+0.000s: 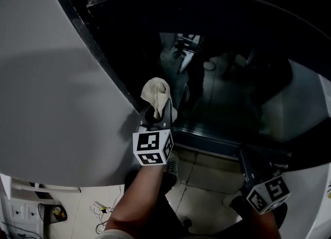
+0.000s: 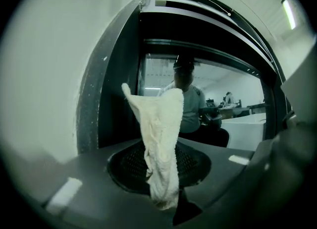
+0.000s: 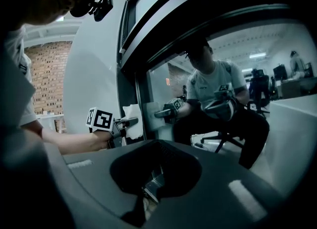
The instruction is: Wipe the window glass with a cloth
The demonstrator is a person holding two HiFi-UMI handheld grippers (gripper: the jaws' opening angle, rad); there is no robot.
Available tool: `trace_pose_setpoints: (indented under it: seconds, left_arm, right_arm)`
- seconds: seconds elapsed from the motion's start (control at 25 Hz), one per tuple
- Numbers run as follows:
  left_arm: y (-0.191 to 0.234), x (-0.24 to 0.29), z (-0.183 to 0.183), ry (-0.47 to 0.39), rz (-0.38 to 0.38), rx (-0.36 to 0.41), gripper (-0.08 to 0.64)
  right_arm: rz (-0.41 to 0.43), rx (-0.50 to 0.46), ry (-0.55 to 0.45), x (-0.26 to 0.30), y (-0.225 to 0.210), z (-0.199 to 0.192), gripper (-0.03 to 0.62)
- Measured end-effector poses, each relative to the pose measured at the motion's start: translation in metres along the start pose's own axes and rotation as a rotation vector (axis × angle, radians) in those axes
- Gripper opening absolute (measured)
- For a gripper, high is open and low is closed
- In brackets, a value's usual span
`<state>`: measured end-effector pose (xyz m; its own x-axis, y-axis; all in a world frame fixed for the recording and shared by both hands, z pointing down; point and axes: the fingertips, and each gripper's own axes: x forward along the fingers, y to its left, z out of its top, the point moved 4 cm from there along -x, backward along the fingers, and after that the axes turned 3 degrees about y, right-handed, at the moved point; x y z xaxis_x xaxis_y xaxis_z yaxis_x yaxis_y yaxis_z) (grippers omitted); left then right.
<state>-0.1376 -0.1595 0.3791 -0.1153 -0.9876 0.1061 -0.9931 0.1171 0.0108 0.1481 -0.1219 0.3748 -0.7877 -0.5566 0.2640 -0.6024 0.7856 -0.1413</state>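
Note:
A cream cloth (image 1: 156, 94) is pinched in my left gripper (image 1: 158, 111), which is shut on it. The cloth sticks up against the lower left corner of the dark window glass (image 1: 232, 51). In the left gripper view the cloth (image 2: 161, 143) rises from the closed jaws of the left gripper (image 2: 171, 208) in front of the glass (image 2: 153, 77). My right gripper (image 1: 245, 158) hangs lower right, below the sill, jaws together and empty. From the right gripper view (image 3: 138, 213) I see the left gripper (image 3: 124, 122) holding the cloth (image 3: 131, 119) at the glass (image 3: 163, 84).
A dark window frame (image 1: 98, 62) borders the glass, with a white wall (image 1: 46, 103) to its left. The glass mirrors a seated person and both grippers. Below are floor tiles (image 1: 207, 170), a shoe (image 1: 171, 168), loose cables (image 1: 101, 209) and wall sockets (image 1: 20, 212).

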Motion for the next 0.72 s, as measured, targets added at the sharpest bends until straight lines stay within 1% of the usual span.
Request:
trace_pose_setpoints:
  seconds: [0.12, 0.24, 0.32, 0.48, 0.56, 0.72]
  left_arm:
    - [0.002, 0.002, -0.003, -0.001, 0.007, 0.041, 0.104]
    - [0.000, 0.005, -0.009, 0.014, 0.012, 0.084, 0.104]
    - [0.000, 0.008, -0.015, 0.028, 0.018, 0.100, 0.104]
    - [-0.001, 0.013, -0.022, 0.052, 0.022, 0.075, 0.104]
    - [-0.002, 0.016, -0.019, 0.042, 0.022, 0.058, 0.104]
    - [-0.004, 0.019, -0.020, 0.026, 0.016, 0.054, 0.104]
  right_arm:
    - [0.003, -0.004, 0.007, 0.003, 0.000, -0.002, 0.002]
    - [0.003, -0.006, 0.015, 0.005, 0.000, -0.003, 0.002]
    - [0.003, -0.007, 0.019, 0.005, 0.000, -0.004, 0.002]
    - [0.006, -0.007, 0.024, 0.004, 0.001, -0.006, 0.002]
    - [0.005, -0.007, 0.024, 0.004, -0.001, -0.007, 0.002]
    - [0.001, -0.006, 0.026, 0.003, -0.003, -0.009, 0.002]
